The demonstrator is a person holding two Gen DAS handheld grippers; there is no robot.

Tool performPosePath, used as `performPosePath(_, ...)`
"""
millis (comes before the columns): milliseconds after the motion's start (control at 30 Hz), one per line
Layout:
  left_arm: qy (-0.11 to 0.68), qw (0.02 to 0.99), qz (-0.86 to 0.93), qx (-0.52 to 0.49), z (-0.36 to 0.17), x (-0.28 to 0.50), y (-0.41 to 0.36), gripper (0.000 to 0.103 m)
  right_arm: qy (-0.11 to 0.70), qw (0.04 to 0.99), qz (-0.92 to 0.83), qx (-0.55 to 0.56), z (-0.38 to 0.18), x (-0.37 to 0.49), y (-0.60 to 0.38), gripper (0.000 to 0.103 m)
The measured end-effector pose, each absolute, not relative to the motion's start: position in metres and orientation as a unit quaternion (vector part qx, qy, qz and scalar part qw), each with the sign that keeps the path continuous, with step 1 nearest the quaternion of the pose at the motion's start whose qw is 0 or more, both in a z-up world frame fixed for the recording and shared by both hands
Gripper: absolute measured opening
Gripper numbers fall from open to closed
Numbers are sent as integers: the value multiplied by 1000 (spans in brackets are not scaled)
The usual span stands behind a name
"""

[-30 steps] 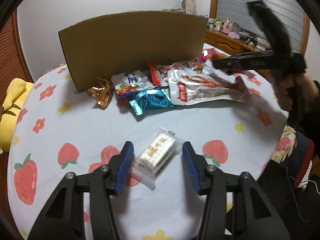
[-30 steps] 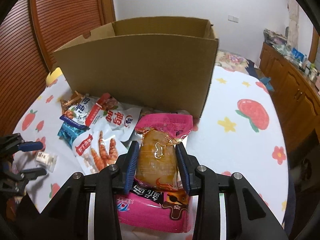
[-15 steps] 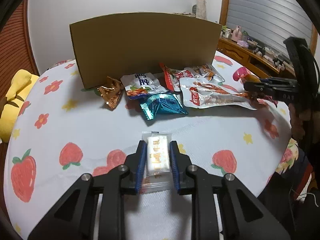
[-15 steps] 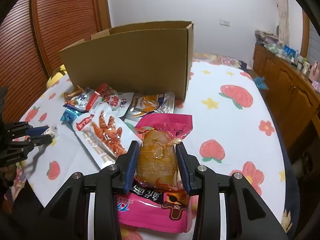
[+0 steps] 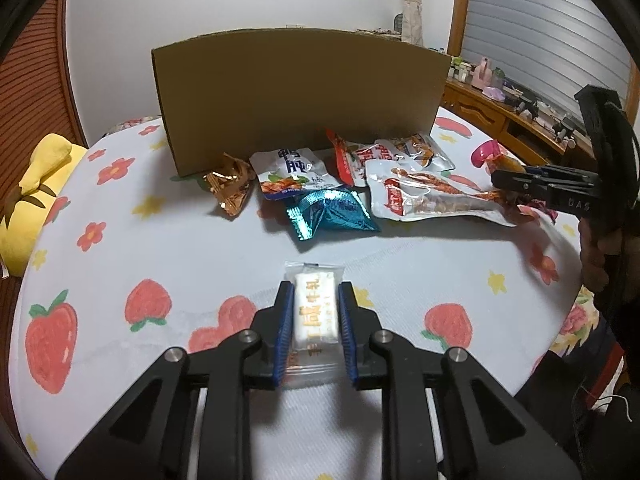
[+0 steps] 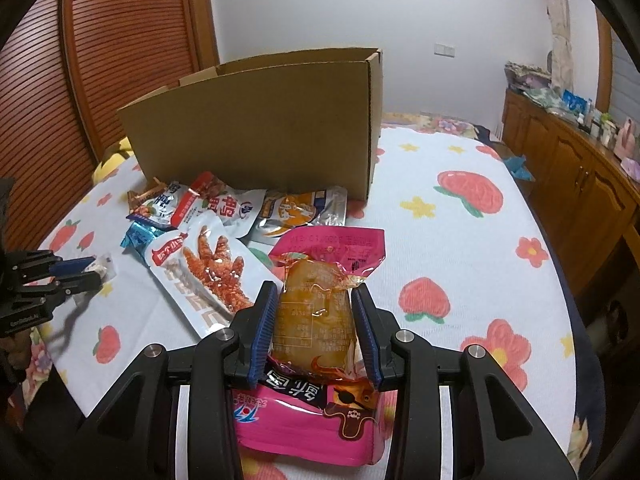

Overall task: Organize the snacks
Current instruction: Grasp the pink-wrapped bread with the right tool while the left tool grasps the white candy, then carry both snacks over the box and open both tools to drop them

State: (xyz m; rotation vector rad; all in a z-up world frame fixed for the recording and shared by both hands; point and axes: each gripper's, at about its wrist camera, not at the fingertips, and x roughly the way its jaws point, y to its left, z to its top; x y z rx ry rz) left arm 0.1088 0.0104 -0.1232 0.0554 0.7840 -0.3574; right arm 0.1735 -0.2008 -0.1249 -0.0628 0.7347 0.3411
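1. Two hand-held grippers: the left hand-held gripper [image 5: 313, 312] and the right hand-held gripper [image 6: 316, 320].
2. One cardboard box [image 6: 264, 128] at 12 o'clock on the bench [image 5: 160, 248].
3. Eight snack packets in all:
   - one white bar [image 5: 315, 312]
   - one pink packet [image 6: 320, 300]
   - one chicken-feet pack [image 6: 204, 272]
   - one teal packet [image 5: 330, 216]
   - one copper packet [image 5: 230, 188]
   - three more silver-white packs [image 6: 228, 208] before the box.
4. One yellow plush [image 5: 36, 188] at 9 o'clock.

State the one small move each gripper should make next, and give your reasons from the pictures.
Probably lift both toward the cardboard box. The left gripper is shut on the small white snack bar, the right gripper on the pink snack pouch; both are low over the tablecloth, and the box's wall stands taller.
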Motion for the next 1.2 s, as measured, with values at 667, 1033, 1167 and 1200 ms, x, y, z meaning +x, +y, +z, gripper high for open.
performPosePath(667, 311, 934, -177, 11, -58, 117, 9, 19, 308, 934, 181, -28, -81, 156, -187, 38)
performPosePath(1033, 286, 943, -172, 12, -33, 123, 11, 19, 284, 936, 204, -36, -54, 144, -166, 38)
performPosePath(1167, 278, 945, -171, 12, -22, 130, 11, 19, 276, 937, 208, -41, -45, 143, -160, 38)
performPosePath(1200, 276, 946, -169, 13, -20, 130, 11, 19, 275, 937, 210, -43, -43, 143, -159, 38)
